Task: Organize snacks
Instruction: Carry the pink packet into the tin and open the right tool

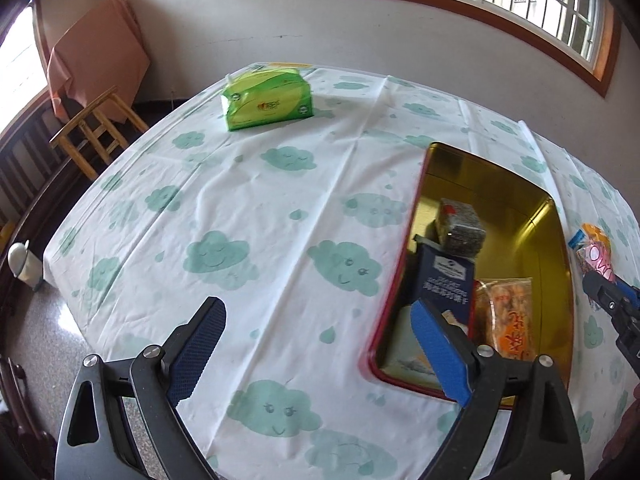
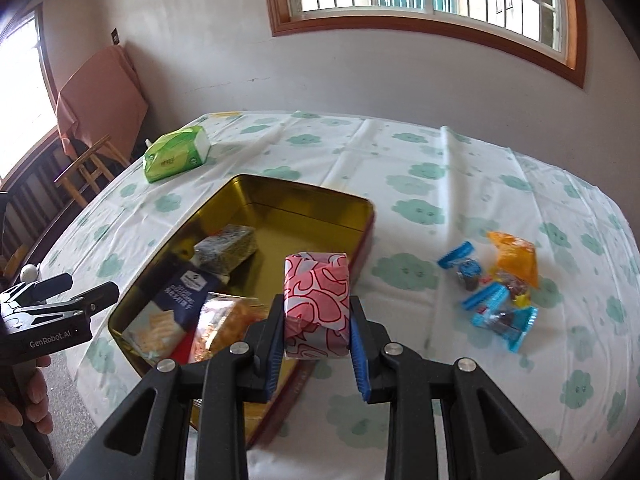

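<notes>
Gripping a pink-and-white wrapped snack block [image 2: 317, 304] between both blue pads, the right claw [image 2: 316, 344] holds it upright above the near right rim of the gold tin [image 2: 304, 200]. Inside the tin lie a dark seaweed-style pack [image 2: 228, 248] at 10 o'clock from the block, a navy cracker box [image 2: 176, 304] at 9 o'clock and an orange snack bag [image 2: 224, 320] beside it. Loose blue and orange sweets [image 2: 500, 280] lie on the desk [image 2: 440, 168] at 3 o'clock. The left claw [image 1: 316, 348] is spread wide and holds nothing, one pad above the tin's near end. A green tissue pack [image 1: 266, 98] sits at 12 o'clock.
</notes>
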`<state>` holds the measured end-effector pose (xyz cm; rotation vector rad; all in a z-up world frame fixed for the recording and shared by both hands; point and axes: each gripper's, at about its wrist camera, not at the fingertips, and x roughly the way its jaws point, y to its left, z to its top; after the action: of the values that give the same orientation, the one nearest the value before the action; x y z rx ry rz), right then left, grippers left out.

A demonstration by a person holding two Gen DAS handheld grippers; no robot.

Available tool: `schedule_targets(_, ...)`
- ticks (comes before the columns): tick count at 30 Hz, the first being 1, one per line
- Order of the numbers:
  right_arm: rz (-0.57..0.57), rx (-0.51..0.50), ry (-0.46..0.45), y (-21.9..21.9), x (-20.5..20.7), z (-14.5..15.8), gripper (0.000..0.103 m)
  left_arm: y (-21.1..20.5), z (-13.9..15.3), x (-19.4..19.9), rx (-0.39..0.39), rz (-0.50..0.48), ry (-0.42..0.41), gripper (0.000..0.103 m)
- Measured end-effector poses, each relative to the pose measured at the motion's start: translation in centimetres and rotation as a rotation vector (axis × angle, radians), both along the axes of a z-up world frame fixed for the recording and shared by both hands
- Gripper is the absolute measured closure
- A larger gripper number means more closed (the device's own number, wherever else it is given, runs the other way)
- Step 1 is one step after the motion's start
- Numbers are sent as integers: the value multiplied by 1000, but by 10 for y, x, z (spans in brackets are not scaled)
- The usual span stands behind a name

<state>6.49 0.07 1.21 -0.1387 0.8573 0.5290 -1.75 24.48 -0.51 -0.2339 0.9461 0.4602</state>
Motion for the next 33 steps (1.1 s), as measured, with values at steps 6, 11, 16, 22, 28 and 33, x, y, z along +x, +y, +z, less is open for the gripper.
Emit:
schedule_targets(6,39,-37,2,30,3,-10,74,8,-7,-7,-9,17,21,11)
schedule_targets(11,53,-65,16,48,7,-20,74,6,-8,-9,-3,3,27,11)
schedule_targets(16,67,-101,21,60,10,-30,74,10,-8,-10,-7,10,34,10)
schedule_targets(22,59,-110,30,61,14,-35,74,4,-8,-8,-11,-11,33,10)
schedule_targets(28,62,-110,33,61,13,-36,74,-4,-9,-4,-14,-34,39,10)
schedule_targets(33,78,-104,30,61,10,-34,74,-6,-7,-3,-13,-37,39,10)
